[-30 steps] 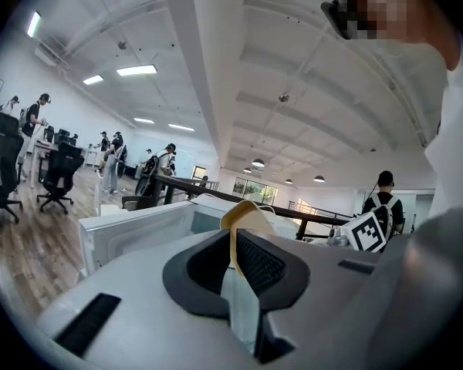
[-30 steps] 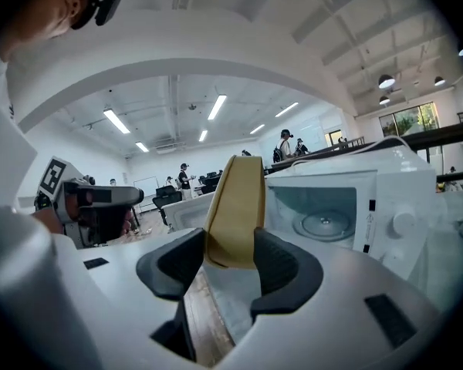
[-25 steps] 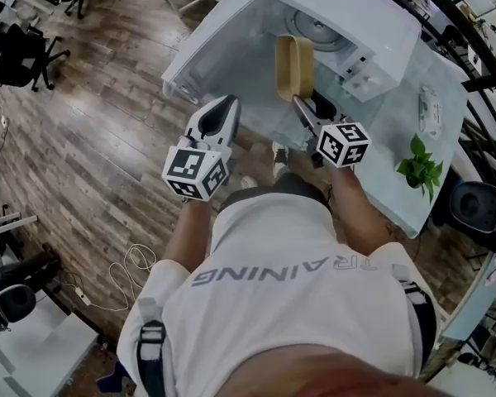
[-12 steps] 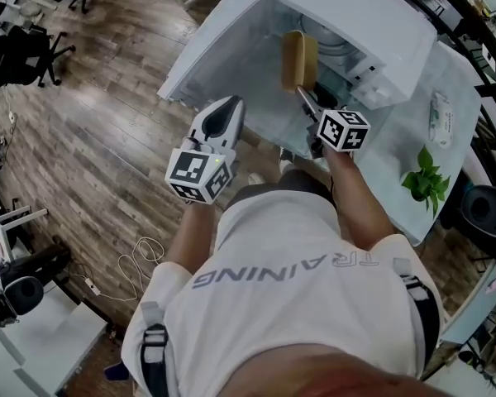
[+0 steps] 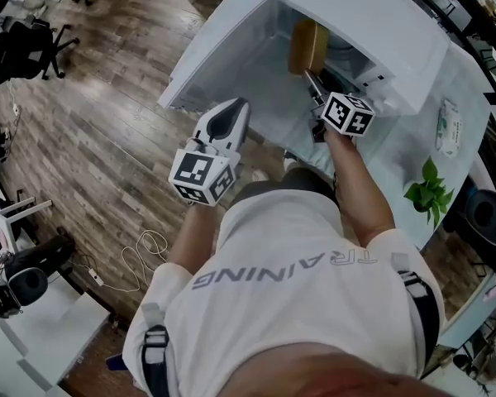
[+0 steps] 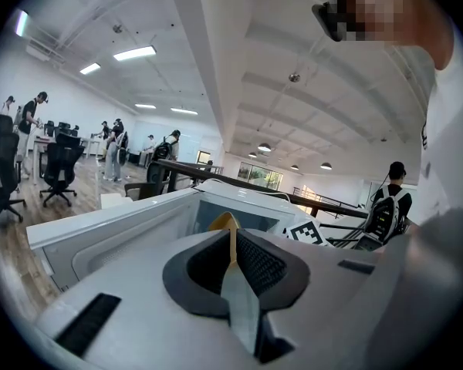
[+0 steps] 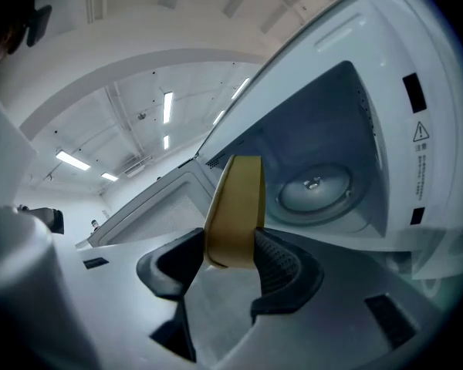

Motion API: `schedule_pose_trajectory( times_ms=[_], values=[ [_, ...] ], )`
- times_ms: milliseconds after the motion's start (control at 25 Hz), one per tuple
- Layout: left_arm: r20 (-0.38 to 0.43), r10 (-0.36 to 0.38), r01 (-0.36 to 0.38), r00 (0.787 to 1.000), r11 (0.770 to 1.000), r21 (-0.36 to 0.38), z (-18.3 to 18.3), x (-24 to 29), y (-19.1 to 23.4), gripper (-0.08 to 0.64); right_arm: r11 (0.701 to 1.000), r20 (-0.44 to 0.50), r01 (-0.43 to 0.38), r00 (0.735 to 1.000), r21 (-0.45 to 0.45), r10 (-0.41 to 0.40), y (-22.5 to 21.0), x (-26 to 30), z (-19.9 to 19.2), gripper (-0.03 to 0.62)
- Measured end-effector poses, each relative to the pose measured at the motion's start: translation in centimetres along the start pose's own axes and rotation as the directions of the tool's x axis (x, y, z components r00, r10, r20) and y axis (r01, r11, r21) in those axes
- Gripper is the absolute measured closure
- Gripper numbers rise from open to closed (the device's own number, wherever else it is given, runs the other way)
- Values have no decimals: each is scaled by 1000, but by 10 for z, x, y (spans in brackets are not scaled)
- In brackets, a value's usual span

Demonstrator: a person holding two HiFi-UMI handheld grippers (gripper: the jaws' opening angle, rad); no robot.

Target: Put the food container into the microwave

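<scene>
Right gripper (image 7: 230,247): food container (image 7: 235,199) is pinched between jaws
Beyond jaws: open microwave (image 7: 393,91), turntable (image 7: 315,185) is seen
Left gripper (image 6: 230,257): jaws are pressed together
Writing: "TRAINING" is printed on shirt (image 5: 281,304)

One microwave (image 5: 372,23) and one container (image 5: 307,46), the container held in the right gripper (image 5: 312,79). Two grippers, counting the left gripper (image 5: 238,106). One plant (image 5: 427,190) and one packet (image 5: 450,128), both off to the right of the right gripper

A tan food container (image 5: 307,46), a white microwave (image 5: 372,15), brown wood-grain floor (image 5: 91,131).
</scene>
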State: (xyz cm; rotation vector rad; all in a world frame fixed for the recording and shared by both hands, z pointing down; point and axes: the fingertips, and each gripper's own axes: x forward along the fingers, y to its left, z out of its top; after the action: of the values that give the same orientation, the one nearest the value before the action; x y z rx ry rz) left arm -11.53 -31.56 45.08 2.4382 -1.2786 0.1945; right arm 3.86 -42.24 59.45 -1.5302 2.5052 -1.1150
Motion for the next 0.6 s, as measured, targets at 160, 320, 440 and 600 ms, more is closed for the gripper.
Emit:
schedule_pose_trajectory(
  times_ms=[160,320,440,600],
  values=[
    [-3,-8,8,1000,1000,-18,0,9,3,509,999,74,18,997,37,-21,-12,15,19,377],
    [-11,-8,8,1000,1000,-27,-3,17,5,509,996,145,27,989,86,-40,-24,27,35,377],
    [-8,-9,9,1000,1000,-21,0,21,8,509,993,180,28,982,114,-48,-31,37,46,377],
    [-7,-10,10,1000,1000,-19,1,24,11,509,987,232,40,970,156,-76,-39,48,61,377]
  ],
)
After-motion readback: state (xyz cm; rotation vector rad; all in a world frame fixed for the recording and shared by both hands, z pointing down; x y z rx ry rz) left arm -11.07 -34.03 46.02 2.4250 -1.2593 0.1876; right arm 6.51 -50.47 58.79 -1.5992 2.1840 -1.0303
